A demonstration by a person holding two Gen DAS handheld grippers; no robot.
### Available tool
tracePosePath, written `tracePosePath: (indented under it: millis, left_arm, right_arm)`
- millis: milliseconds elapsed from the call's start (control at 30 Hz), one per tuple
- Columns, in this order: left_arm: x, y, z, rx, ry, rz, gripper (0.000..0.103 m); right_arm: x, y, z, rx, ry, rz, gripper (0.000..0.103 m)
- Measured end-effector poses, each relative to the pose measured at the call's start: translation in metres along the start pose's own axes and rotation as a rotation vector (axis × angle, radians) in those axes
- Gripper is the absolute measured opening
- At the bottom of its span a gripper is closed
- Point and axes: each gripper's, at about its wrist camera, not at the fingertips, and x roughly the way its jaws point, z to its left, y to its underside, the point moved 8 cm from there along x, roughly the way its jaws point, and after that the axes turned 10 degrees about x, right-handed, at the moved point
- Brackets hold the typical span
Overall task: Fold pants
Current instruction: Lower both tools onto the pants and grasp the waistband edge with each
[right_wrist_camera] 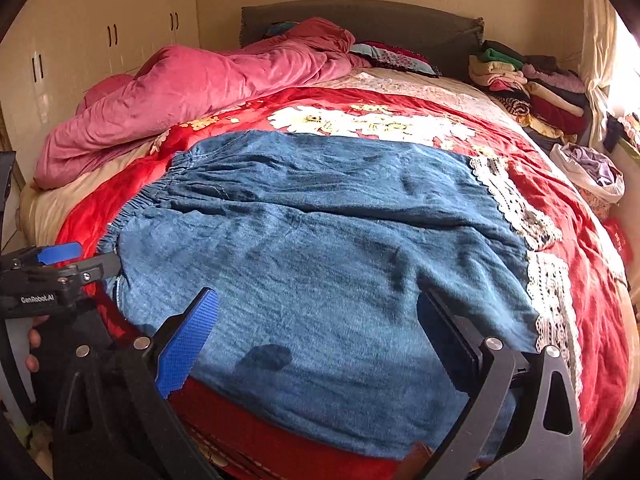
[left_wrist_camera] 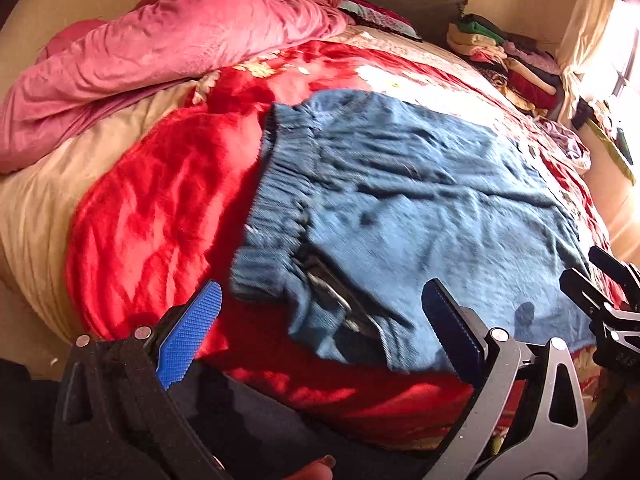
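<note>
Pants [right_wrist_camera: 320,248], blue denim, spread flat across a red floral blanket [right_wrist_camera: 592,320] on the bed, elastic waistband [right_wrist_camera: 148,204] toward 9 o'clock and lace-trimmed hems [right_wrist_camera: 516,208] toward 3 o'clock in the right wrist view. Near edge of the cloth lying just short of the blanket's front border at 6 o'clock, a red strip left bare between them. Open red blanket beyond the waistband at 9 o'clock; white flower print bare past the far edge at 12 o'clock. Left tongs [left_wrist_camera: 320,332] spread wide, gripping nothing, hovering over the waistband corner [left_wrist_camera: 264,264], which looks rumpled and turned back, with something dark showing underneath. Right tongs [right_wrist_camera: 316,332] likewise spread wide and empty, poised above the near edge of the cloth. Each tool visible in the other's view, at the frame's side. Pink quilt [right_wrist_camera: 192,92] heaped at 10 to 11 o'clock against the cupboards [right_wrist_camera: 100,52]. Stack of folded clothes [right_wrist_camera: 532,84] at 1 to 2 o'clock by the headboard [right_wrist_camera: 400,20]. White bag [right_wrist_camera: 592,176] at 3 o'clock off the bed's side, lavender cloth inside.
</note>
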Motion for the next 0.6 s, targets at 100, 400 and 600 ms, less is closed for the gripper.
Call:
tracePosePath:
  millis: [100,400,600]
  left_arm:
    - [0.006,-0.014,0.015,-0.023,-0.001,-0.004,0.094]
    - [0.028,-0.058,0.043,-0.024,-0.005,-0.014,0.094]
    - [0.047,-0.093,0.054,0.007,-0.005,-0.019,0.094]
  right_arm:
    - [0.013,-0.017,-0.002,-0.012,0.003,0.004,0.099]
    - [0.044,-0.066,-0.003,-0.075,0.007,-0.018,0.099]
    - [0.071,-0.095,-0.005,-0.077,-0.002,-0.003,0.099]
